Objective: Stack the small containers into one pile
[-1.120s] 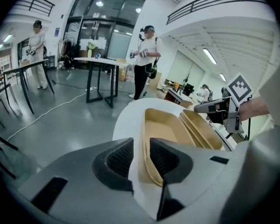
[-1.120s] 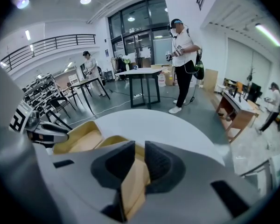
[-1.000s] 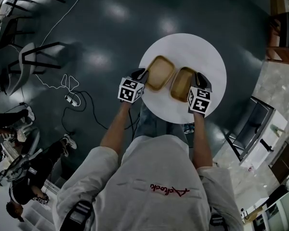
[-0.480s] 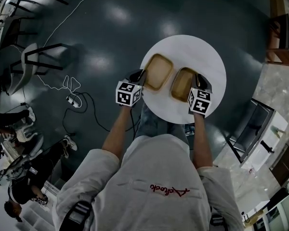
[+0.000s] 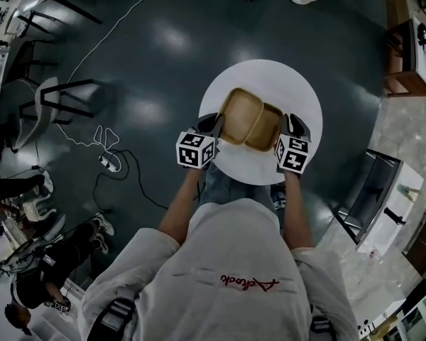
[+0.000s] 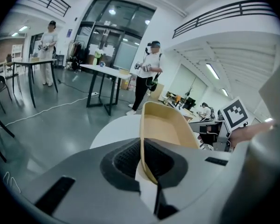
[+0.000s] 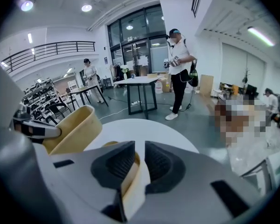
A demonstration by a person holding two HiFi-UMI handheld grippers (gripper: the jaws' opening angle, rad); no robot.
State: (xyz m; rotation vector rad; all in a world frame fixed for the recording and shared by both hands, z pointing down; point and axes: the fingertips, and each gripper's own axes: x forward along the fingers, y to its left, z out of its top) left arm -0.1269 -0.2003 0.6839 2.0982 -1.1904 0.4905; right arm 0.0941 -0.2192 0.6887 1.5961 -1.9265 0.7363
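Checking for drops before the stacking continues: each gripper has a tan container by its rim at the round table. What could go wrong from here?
1. The left gripper, its jaws having just been closing, pinches only the thin rim of the left container; it may swing or slip.
2. That container overlaps the right container at a tilt, so it could jam instead of nesting.

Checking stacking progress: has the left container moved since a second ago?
Yes. The left container has shifted rightward from the left edge of the round table toward its middle, now overlapping the right container.
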